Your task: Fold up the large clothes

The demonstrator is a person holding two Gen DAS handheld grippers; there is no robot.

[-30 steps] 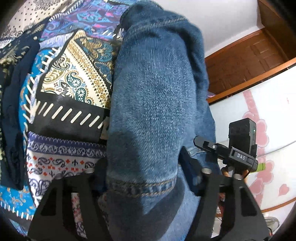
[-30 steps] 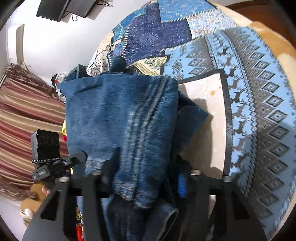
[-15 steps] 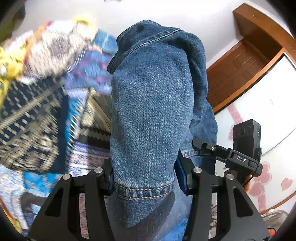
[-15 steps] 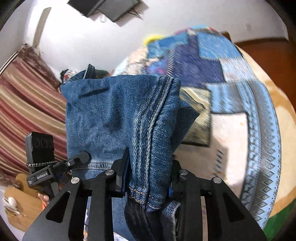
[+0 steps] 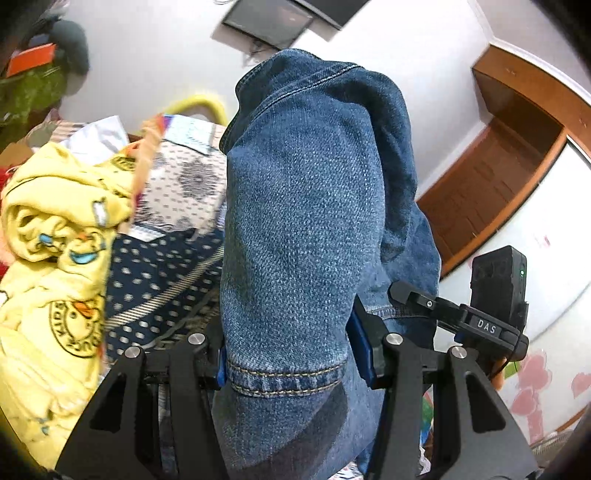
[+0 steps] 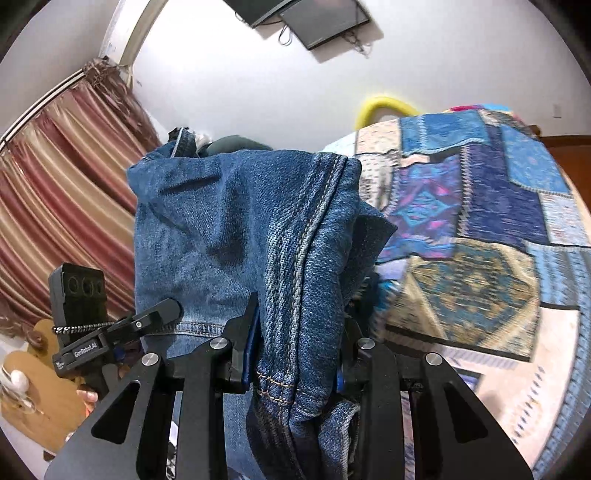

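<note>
Blue denim jeans (image 5: 303, 221) fill the middle of both views, held up in the air above the bed. My left gripper (image 5: 291, 354) is shut on a hemmed part of the jeans. My right gripper (image 6: 295, 347) is shut on another part of the jeans (image 6: 243, 229), along a stitched seam. The fabric drapes over and hides the fingertips of both grippers. The other gripper's mount shows at the edge of each view.
A patchwork blue bedspread (image 6: 480, 240) lies below at the right. A pile of yellow printed clothes (image 5: 55, 266) and a dotted navy cloth (image 5: 155, 277) lie at the left. Striped curtains (image 6: 62, 192), a white wall, a wall screen (image 6: 314, 18) and a brown wardrobe (image 5: 498, 166) surround.
Both grippers have lifted and tilted upward with the jeans. The bedspread has dropped lower in view, and the wall, screen and yellow clothes have come into sight.
</note>
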